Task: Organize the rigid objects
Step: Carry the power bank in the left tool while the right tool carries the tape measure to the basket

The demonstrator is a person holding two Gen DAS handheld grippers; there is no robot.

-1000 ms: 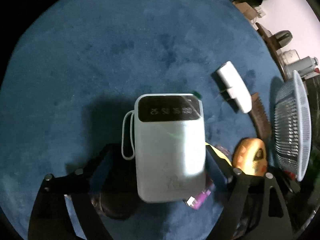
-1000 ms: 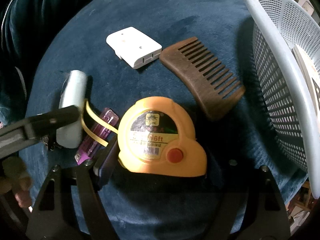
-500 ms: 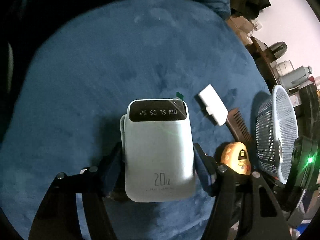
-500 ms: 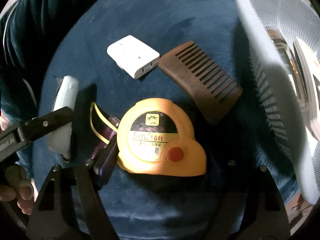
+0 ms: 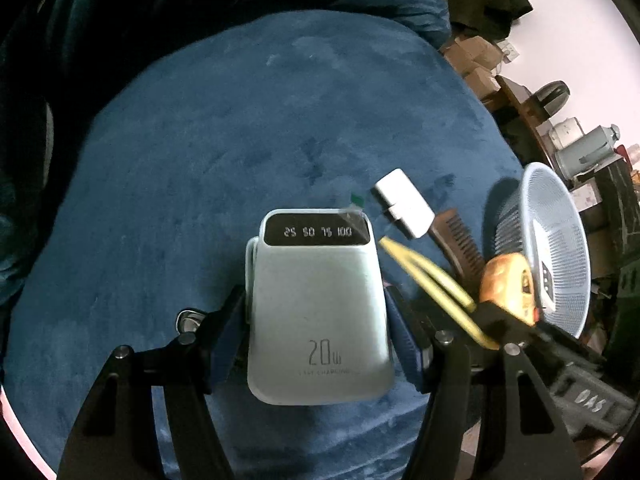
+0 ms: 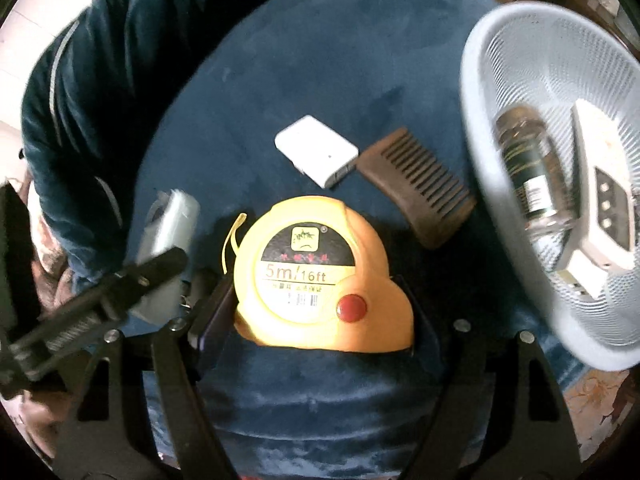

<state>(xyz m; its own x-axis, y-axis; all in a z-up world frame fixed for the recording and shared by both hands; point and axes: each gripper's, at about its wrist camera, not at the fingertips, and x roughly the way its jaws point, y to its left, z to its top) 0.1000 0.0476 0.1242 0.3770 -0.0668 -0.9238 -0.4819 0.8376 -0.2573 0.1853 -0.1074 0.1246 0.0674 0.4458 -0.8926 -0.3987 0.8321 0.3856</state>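
- The power bank [image 5: 316, 308], stiff and probably heavy, is clamped at its sides by the left tool [image 5: 318, 332].
- The tape measure [image 6: 316, 276], hard-shelled, is pinched across its case by the right tool [image 6: 320, 312].

Power bank [image 5: 318, 312]: pale mint-grey body, black display strip with white "25 50 75 100", grey "20w" print. Tape measure [image 6: 316, 276]: orange-yellow case, black round label with yellow band reading "5m/16ft", red button, yellow wrist loop [image 6: 232, 240]. Comb [image 6: 416, 192]: dark brown. Small box [image 6: 316, 150] by the comb: plain white. Basket [image 6: 476, 136]: light blue, fine mesh pattern; inside it a clear jar [image 6: 528, 176] with dark label and a white remote [image 6: 604, 196] with grey button panel. Cloth [image 5: 224, 152]: deep blue velvet, mottled nap. Left gripper [image 5: 316, 334] and right gripper [image 6: 320, 312]: black frames, dark blue pads.
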